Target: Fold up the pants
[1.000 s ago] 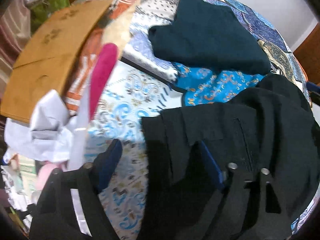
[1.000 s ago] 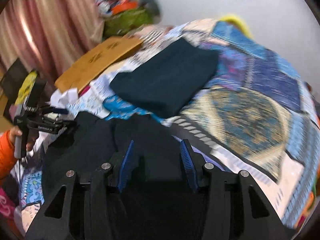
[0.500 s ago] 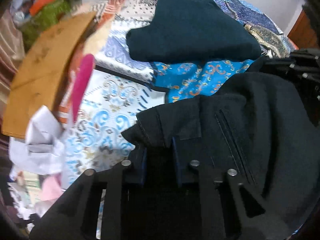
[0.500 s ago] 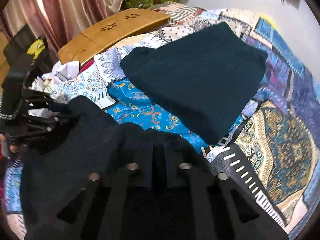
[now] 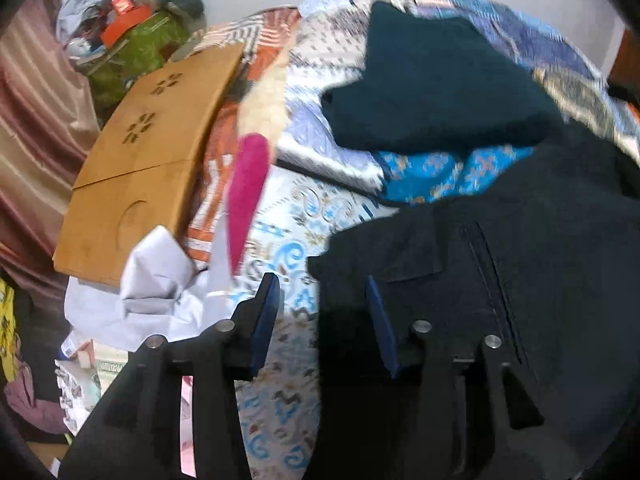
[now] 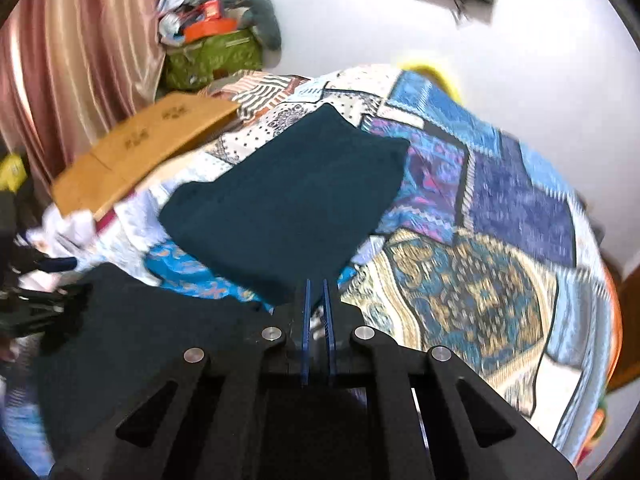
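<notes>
The black pants lie bunched on the patchwork bedspread, with the waistband and a back pocket facing me. My left gripper hangs over their left edge with its jaws opening. The cloth's edge runs between the fingers, and the pads do not press it. In the right wrist view the pants spread to the lower left, reaching under my right gripper. That gripper is shut, and its blue pads show bare with only a thin slit between them. The left gripper appears at the far left edge.
A folded dark teal garment lies on the bed just beyond the pants. A wooden lap tray, a pink object and crumpled white cloth sit on the left. A green bag and a curtain stand behind.
The left jaws closed on the pants' edge, then spread again. The right jaws went from open to shut and rose clear of the cloth that covered them. Both views tilted up.
</notes>
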`<act>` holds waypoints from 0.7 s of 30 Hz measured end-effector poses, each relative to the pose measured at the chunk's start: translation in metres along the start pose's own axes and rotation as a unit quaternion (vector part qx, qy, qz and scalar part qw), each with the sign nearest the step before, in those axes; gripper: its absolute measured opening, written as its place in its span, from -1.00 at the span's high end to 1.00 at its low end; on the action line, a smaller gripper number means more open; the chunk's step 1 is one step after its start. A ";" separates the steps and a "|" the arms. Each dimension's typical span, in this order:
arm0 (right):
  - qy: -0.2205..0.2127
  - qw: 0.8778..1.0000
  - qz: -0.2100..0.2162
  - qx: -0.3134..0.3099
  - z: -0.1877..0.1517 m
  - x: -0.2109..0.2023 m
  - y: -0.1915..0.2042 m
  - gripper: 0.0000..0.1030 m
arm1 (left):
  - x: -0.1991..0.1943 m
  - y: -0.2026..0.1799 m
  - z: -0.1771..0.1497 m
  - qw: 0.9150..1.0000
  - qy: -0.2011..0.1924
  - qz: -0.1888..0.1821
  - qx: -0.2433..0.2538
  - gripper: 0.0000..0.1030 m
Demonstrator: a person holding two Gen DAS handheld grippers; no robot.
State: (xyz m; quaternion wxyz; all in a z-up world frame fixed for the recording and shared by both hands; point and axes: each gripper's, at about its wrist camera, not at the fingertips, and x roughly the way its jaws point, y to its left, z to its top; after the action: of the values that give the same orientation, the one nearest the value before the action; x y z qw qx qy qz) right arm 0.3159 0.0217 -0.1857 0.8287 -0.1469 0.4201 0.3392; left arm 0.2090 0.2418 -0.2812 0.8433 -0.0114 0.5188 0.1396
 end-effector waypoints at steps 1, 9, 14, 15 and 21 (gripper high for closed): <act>0.004 1.000 0.010 -0.001 -0.003 -0.010 0.000 0.85 | -0.011 0.005 0.001 1.000 -0.013 0.006 -0.005 0.09; 0.005 0.994 0.031 -0.102 -0.057 -0.085 0.046 0.25 | -0.079 0.012 -0.026 0.997 -0.050 -0.059 0.006 -0.12; 0.011 0.990 0.052 -0.130 -0.093 -0.103 0.075 0.04 | -0.092 -0.019 -0.063 0.995 -0.037 -0.075 0.051 -0.13; 0.014 0.990 0.056 -0.132 -0.101 -0.102 0.079 0.04 | -0.093 -0.023 -0.070 0.995 -0.033 -0.081 0.057 -0.14; 0.050 0.986 0.047 -0.151 -0.139 -0.078 0.100 0.04 | -0.085 -0.048 -0.107 0.991 -0.007 -0.087 0.100 -0.17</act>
State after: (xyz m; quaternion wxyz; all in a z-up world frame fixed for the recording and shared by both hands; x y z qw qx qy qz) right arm 0.1322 -0.0136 -0.2029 0.7582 -0.2672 0.4110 0.4300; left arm 0.0922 0.1588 -0.2620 0.8530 0.0288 0.5209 0.0138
